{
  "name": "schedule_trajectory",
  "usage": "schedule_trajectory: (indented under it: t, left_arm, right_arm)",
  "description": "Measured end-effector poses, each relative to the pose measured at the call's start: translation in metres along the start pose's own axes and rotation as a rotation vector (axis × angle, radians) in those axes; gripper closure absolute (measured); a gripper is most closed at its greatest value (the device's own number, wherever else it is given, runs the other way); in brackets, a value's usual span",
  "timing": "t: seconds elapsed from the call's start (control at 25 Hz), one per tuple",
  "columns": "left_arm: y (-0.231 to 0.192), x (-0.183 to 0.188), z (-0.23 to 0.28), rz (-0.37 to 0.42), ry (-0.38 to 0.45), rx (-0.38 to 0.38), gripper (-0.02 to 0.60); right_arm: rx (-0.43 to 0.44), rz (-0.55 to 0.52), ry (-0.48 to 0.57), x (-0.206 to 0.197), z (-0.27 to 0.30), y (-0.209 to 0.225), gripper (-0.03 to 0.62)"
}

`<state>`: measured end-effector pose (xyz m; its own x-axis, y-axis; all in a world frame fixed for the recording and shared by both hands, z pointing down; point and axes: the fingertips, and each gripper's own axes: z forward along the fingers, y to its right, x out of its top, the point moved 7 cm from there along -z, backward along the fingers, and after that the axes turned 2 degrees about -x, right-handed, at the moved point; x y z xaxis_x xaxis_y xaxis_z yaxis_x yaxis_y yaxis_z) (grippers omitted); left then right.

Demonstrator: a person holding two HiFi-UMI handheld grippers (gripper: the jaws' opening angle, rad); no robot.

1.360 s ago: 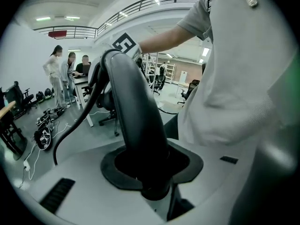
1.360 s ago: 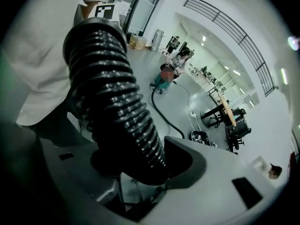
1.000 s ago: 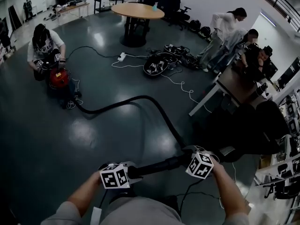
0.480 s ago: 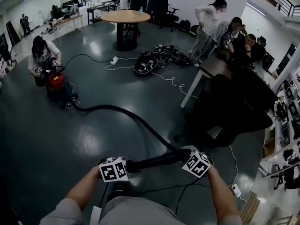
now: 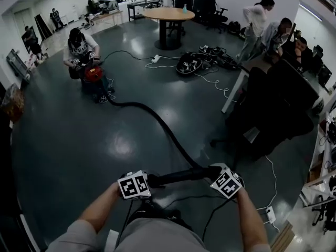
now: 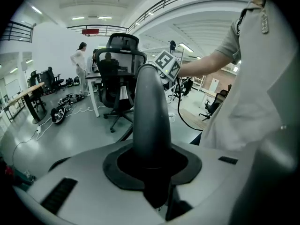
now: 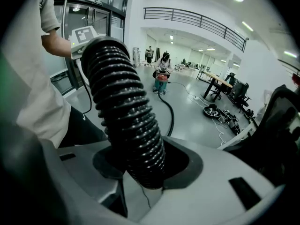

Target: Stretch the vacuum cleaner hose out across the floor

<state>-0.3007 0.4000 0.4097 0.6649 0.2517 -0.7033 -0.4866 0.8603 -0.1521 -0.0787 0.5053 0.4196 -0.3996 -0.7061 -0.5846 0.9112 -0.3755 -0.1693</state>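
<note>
No words, numbers or brand names are showing legibly anywhere; the left cube [image 5: 134, 185] and right cube [image 5: 227, 182] are carrying only black-and-white square patterns.

blk ribbed hose [image 7: 124, 116]; red vac [image 5: 94, 74]; dk grey floor [image 5: 79, 140]; tan table [image 5: 168, 13]

Floor [image 5: 68, 140] left of the hose [image 5: 168, 132] is bare and wide, easy passage. The hose cuts diagonally from the red vacuum [image 5: 94, 74] to the near edge, splitting the floor. A crouched person [image 5: 79, 43] just behind the vacuum blocks the far left. Right side is crowded: a black office chair [image 5: 273, 109] and the counter [image 5: 234, 88] stand near the hose's near end, with a cable pile [image 5: 191, 64] beyond. Round table [image 5: 170, 13] at far centre. Power strip [image 5: 269, 214] and loose black cable [image 5: 212, 214] lie on the floor at near right.
</note>
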Motion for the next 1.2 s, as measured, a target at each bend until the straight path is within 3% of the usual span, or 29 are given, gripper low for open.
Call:
schedule_trajectory:
  t: [0.4,0.72,1.0,1.2]
  left_arm:
    - [0.085,-0.058,-0.014,-0.025,0.068,0.039,0.477]
    - [0.143,-0.074,-0.003,-0.05,0.089,0.04,0.477]
    - [0.23,-0.052,0.058,-0.048,0.016,0.132,0.477]
    - [0.3,-0.017,0.104,-0.113,-0.031,0.241,0.48]
  right_arm:
    - [0.0,-0.017,-0.082,-0.001,-0.017,-0.095,0.411]
    - [0.034,-0.039,-0.121,-0.019,-0.04,-0.141,0.411]
    - [0.086,-0.074,-0.035,-0.105,-0.074,-0.171,0.411]
    - [0.121,-0.137,0.027,-0.164,-0.11,-0.176,0.411]
